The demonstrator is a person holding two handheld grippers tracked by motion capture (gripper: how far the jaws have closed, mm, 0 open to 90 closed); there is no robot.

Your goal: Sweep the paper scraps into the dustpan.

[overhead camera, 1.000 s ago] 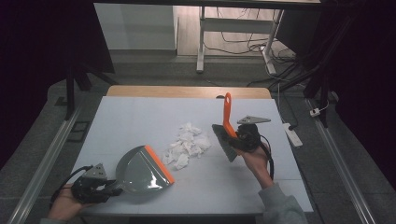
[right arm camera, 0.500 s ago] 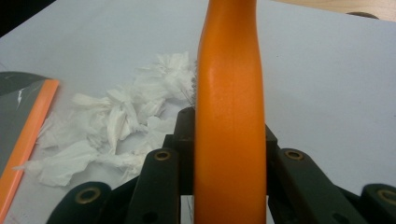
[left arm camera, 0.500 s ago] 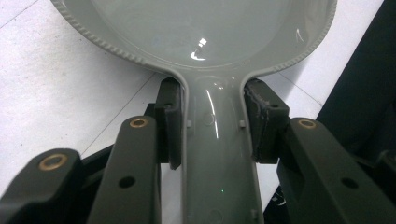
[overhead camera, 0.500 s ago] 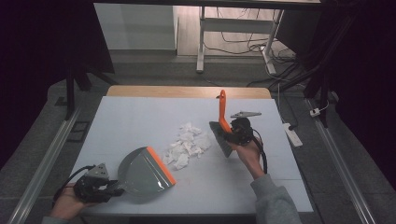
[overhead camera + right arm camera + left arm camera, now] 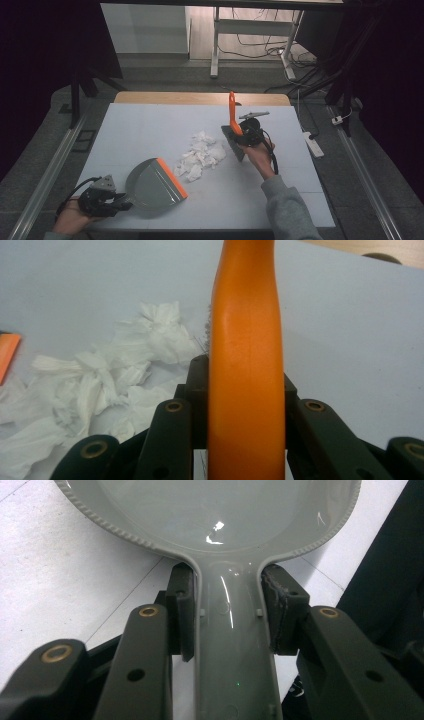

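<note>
Right hand-held gripper (image 5: 243, 134), clamped on brush (image 5: 233, 116), moved closer to tissues (image 5: 201, 155); left (image 5: 116, 204) clamps dustpan (image 5: 152, 184).

White table top (image 5: 150, 130) with a wooden strip (image 5: 200, 98) along its far edge. Grey carpet floor (image 5: 360, 190) around it; metal rails (image 5: 45, 170) run on both sides. White power strip (image 5: 312, 142) on floor at right. White desk legs (image 5: 216, 40) and loose cables (image 5: 255, 37) behind. Dark curtains (image 5: 45, 45) flank the scene.
</note>
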